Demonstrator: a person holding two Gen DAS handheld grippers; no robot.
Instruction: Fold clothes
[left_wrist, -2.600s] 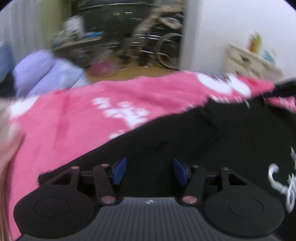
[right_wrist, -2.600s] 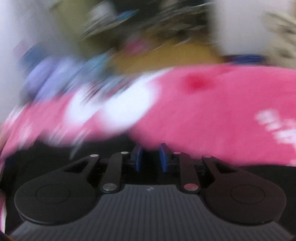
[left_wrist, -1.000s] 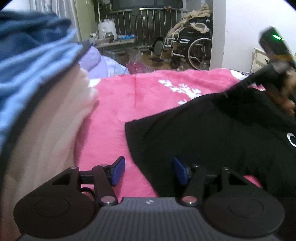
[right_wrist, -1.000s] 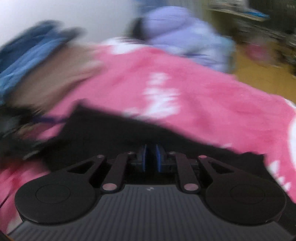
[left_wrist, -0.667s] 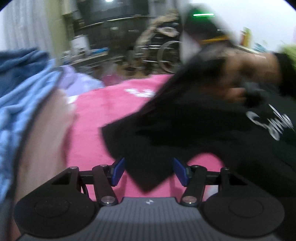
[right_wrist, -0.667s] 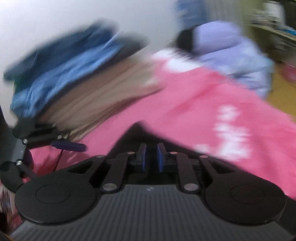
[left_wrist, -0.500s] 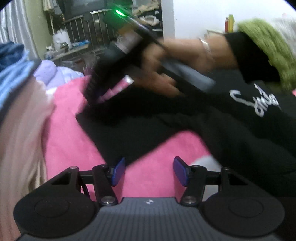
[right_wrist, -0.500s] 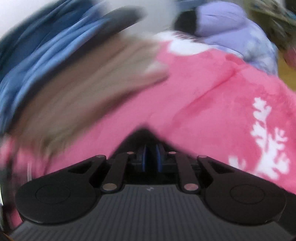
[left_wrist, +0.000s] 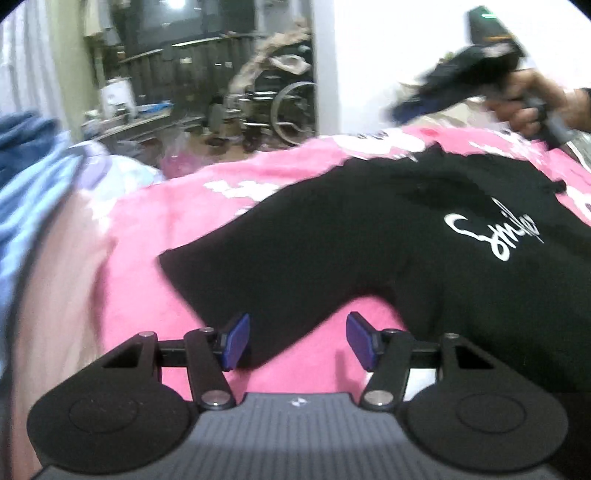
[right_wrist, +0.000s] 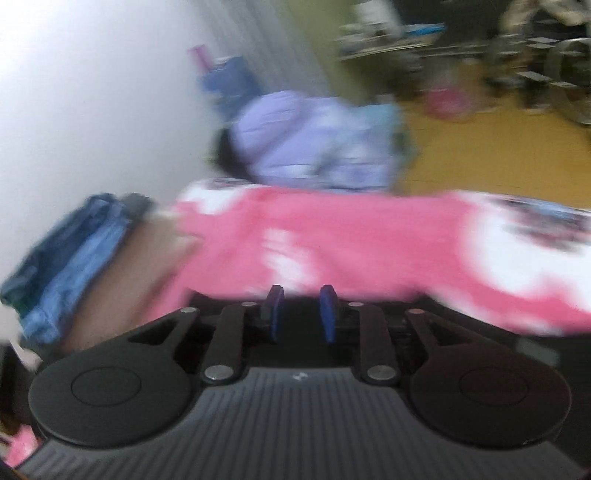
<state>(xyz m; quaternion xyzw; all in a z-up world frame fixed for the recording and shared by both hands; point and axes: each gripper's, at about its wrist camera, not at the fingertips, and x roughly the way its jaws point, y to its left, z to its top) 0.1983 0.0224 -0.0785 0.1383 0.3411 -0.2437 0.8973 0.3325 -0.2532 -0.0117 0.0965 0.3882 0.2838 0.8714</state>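
With the left gripper (left_wrist: 297, 341) wide open over the black cotton T-shirt (left_wrist: 369, 243) sleeve, pinch its edge cleanly; the right gripper (right_wrist: 298, 314), its jaws just parted, holds nothing.

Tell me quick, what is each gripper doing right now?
Left gripper: open, holding nothing, just above the black T-shirt's sleeve.
Right gripper: jaws have just been opening, nothing between them, lifted off the shirt.

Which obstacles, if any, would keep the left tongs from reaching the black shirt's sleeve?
Probably none: the open left tongs hover right over the black shirt, its sleeve end between the pads, with nothing lying across it.
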